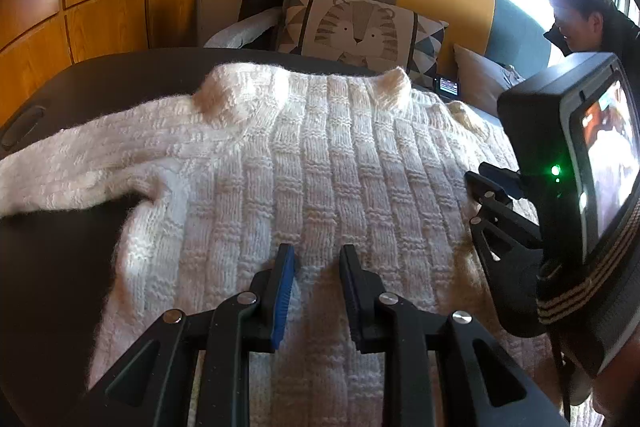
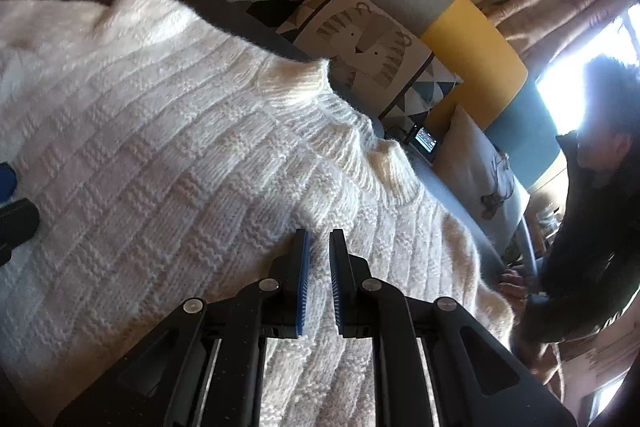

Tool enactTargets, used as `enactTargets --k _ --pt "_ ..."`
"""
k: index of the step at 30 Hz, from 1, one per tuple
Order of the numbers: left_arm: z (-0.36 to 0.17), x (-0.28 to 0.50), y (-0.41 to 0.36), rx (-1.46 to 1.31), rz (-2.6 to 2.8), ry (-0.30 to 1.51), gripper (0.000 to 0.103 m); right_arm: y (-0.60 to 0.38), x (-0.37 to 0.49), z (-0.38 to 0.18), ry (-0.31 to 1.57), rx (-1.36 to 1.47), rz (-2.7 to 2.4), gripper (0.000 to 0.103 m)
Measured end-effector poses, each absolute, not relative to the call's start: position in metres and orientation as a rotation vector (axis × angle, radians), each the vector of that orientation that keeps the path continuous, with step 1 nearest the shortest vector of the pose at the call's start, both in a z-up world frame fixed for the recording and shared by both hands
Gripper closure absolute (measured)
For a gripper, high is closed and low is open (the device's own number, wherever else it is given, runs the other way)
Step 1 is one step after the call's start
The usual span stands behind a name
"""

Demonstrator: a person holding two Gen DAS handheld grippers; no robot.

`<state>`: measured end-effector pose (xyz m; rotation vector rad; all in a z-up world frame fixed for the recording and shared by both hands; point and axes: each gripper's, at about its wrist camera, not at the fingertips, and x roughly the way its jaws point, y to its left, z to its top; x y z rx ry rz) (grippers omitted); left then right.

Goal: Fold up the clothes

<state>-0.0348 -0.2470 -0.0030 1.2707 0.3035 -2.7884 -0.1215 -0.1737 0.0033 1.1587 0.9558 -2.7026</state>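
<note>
So the big thing here is a chunky white knit sweater (image 1: 304,163) spread out flat on a dark counter (image 1: 60,267), filling nearly everything ahead of and under both tongs. My guess is it's soft, floppy and a bit heavy for its size, the fuzzy yarn grippy rather than slippery, so it should drape and stretch instead of holding a crease. I'd pinch it at the ribbed hem or a shoulder seam, not mid-panel. One sleeve (image 1: 80,163) runs off ahead and left of the left tongs (image 1: 316,255); the neck end lies far ahead. The left tongs sit low over the body panel, jaws narrowly apart, nothing between them. The right tongs (image 2: 319,241) look the same, narrow gap and empty, near the sweater's right edge. No containers anywhere that I can spot. Beyond the counter there's just a tiger cushion (image 1: 356,27).
</note>
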Motion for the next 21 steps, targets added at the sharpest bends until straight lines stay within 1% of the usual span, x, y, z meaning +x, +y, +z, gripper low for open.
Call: enactTargets --k 1,5,6,8,10,11,12,13,17,19,21 --pt "-0.003 -0.035 -0.247 1.27 -2.789 0.307 0.079 -0.173 -0.12 0.005 0.942 1.167 -2.697 0.092" --pt "-0.003 -0.035 -0.247 1.267 -2.79 0.309 0.079 -0.16 -0.113 0.019 0.647 1.201 -2.687 0.091" --pt "-0.003 -0.035 -0.247 1.267 -2.789 0.306 0.079 -0.161 -0.111 0.021 0.632 1.199 -2.681 0.091" --pt "-0.003 -0.034 -0.247 1.267 -2.79 0.307 0.079 -0.164 -0.108 0.022 0.615 1.192 -2.665 0.086" --pt "-0.003 -0.034 -0.248 1.266 -2.793 0.322 0.079 -0.166 -0.112 0.023 0.567 1.177 -2.629 0.072" --pt "-0.004 -0.034 -0.248 1.266 -2.794 0.331 0.079 -0.167 -0.115 0.023 0.554 1.164 -2.617 0.069" --pt "-0.004 -0.034 -0.249 1.266 -2.796 0.339 0.079 -0.167 -0.118 0.021 0.556 1.157 -2.618 0.066" --pt "-0.004 -0.033 -0.249 1.265 -2.797 0.343 0.079 -0.165 -0.122 0.019 0.55 1.161 -2.619 0.066" --pt "-0.004 -0.034 -0.248 1.263 -2.797 0.34 0.079 -0.137 -0.153 0.008 0.324 1.234 -2.614 0.065" --pt "-0.004 -0.033 -0.249 1.261 -2.799 0.347 0.079 -0.124 -0.165 0.005 0.304 1.241 -2.662 0.054" --pt "-0.005 -0.033 -0.249 1.259 -2.8 0.352 0.079 -0.109 -0.18 0.001 0.23 1.261 -2.674 0.05"
